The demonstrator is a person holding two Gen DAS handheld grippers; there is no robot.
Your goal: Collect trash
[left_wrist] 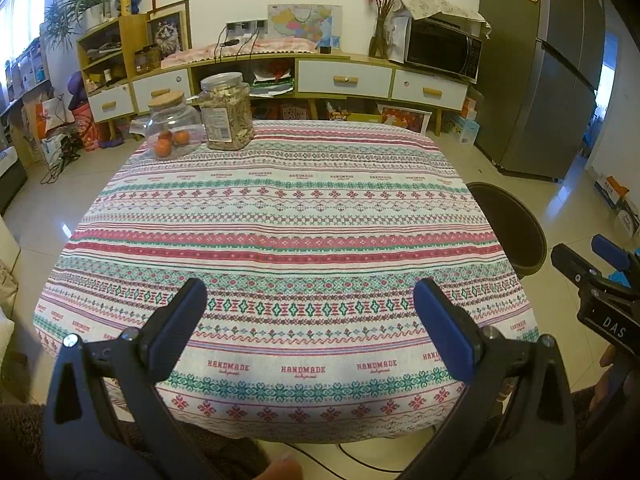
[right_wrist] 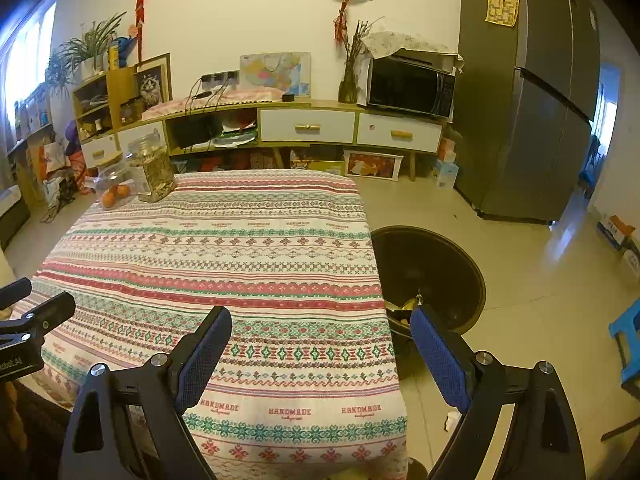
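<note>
Your left gripper (left_wrist: pixel 310 316) and right gripper (right_wrist: pixel 320 344) hover with jaws released, holding nothing. The bench (left_wrist: pixel 280 216) shows no trash; scraps already lie in the bin (right_wrist: pixel 432 272) beside it, so collection looks nearly finished.

Two clear jars stand on one patterned tablecloth (left_wrist: pixel 280 216): a round cork-lidded glass jar (left_wrist: pixel 173 128) holding three oranges (left_wrist: pixel 163 147), and a tall snack-filled plastic jar (left_wrist: pixel 227 112); one dark round bin (right_wrist: pixel 432 276).

Dark round trash bin (right_wrist: pixel 432 276) stood upright on the floor just beside the table (right_wrist: pixel 224 264), open-topped, yellowish scraps (right_wrist: pixel 412 303) seen inside.
</note>
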